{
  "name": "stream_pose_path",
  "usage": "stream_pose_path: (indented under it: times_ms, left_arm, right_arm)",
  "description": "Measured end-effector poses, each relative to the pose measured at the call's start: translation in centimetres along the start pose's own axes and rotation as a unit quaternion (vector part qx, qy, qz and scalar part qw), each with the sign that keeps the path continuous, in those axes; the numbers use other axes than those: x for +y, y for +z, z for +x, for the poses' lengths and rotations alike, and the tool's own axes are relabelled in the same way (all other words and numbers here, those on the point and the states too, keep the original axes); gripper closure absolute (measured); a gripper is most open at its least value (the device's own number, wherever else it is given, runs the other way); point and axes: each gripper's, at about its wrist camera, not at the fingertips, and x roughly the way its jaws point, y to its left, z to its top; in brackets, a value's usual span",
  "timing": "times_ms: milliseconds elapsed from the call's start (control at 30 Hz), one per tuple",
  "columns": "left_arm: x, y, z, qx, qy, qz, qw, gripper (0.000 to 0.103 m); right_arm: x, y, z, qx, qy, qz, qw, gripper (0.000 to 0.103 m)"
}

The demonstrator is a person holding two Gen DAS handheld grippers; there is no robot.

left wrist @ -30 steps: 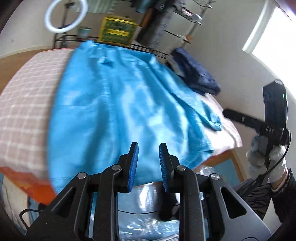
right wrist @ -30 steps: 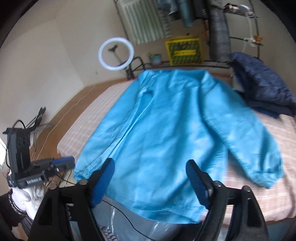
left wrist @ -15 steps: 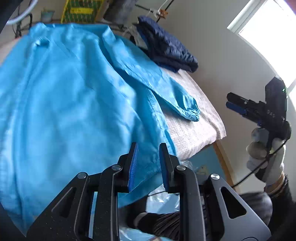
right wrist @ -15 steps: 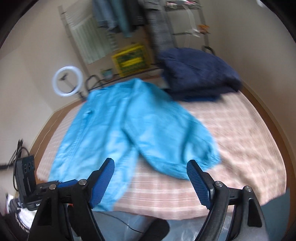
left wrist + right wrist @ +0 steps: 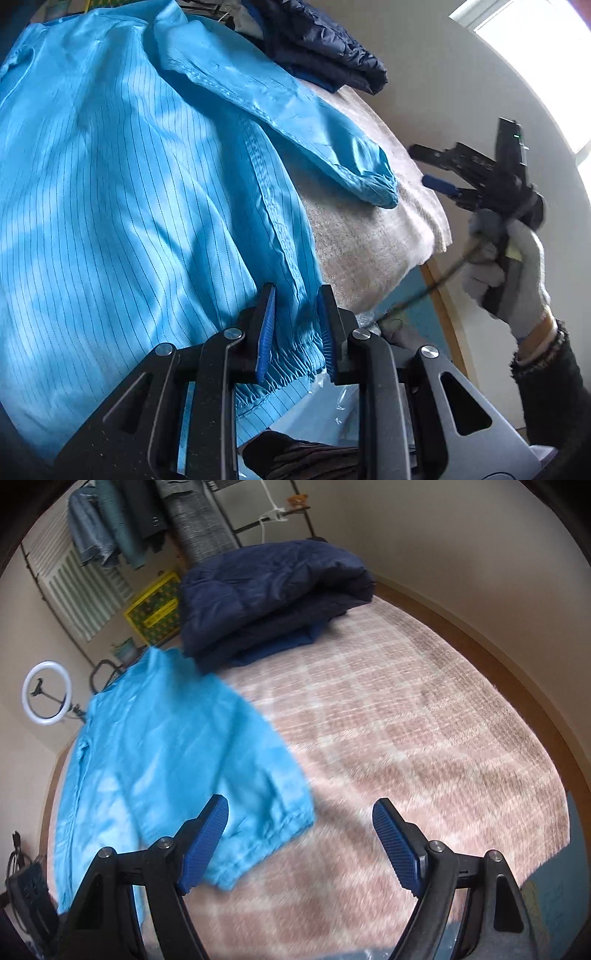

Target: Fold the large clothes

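A bright blue striped jacket (image 5: pixel 129 177) lies spread flat on the checked bed cover (image 5: pixel 362 243). My left gripper (image 5: pixel 295 328) is open with a narrow gap, and the jacket's elastic hem corner (image 5: pixel 291 354) sits between its blue pads, which do not pinch it. My right gripper (image 5: pixel 299 834) is wide open and empty, just above the bed near the jacket's sleeve cuff (image 5: pixel 266 842). The jacket (image 5: pixel 159 760) also shows in the right wrist view. The right gripper (image 5: pixel 439 173) shows in the left wrist view, held in a gloved hand beside the cuff (image 5: pixel 373 184).
A folded dark navy quilted jacket (image 5: pixel 266 594) lies at the far end of the bed (image 5: pixel 424 738). A ring light (image 5: pixel 46 694), a yellow crate (image 5: pixel 155 609) and a clothes rack (image 5: pixel 118 531) stand beyond. The bed's near edge drops off under both grippers.
My left gripper has moved down and right to the jacket's hem corner, which now sits between its pads. My right gripper has swung right and closer to the sleeve cuff.
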Motion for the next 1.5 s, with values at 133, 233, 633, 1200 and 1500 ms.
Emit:
stream_pose_path:
  times_ms: [133, 233, 633, 1200, 1500]
  left_arm:
    - [0.3, 0.2, -2.3, -0.012, -0.003, -0.006, 0.9999, 0.082]
    - [0.5, 0.3, -5.1, -0.029, 0.001, 0.0, 0.9996, 0.082]
    - [4.9, 0.1, -13.8, -0.081, 0.047, -0.011, 0.9955, 0.082]
    - [11.2, 0.6, -20.3, -0.164, 0.049, -0.086, 0.9814, 0.082]
    - [12.2, 0.5, -20.0, -0.159, 0.051, -0.105, 0.9805, 0.081]
  right_arm:
    - [-0.5, 0.5, 1.6, 0.007, 0.002, 0.009, 1.0, 0.02]
    - [-0.4, 0.7, 2.9, 0.016, 0.0, 0.009, 1.0, 0.02]
    - [3.1, 0.9, 2.6, 0.019, 0.028, -0.022, 0.999, 0.101]
    - [26.1, -4.8, -10.5, -0.038, 0.166, -0.327, 0.93, 0.103]
    - [27.1, -7.2, -8.6, -0.006, 0.136, -0.344, 0.929, 0.057]
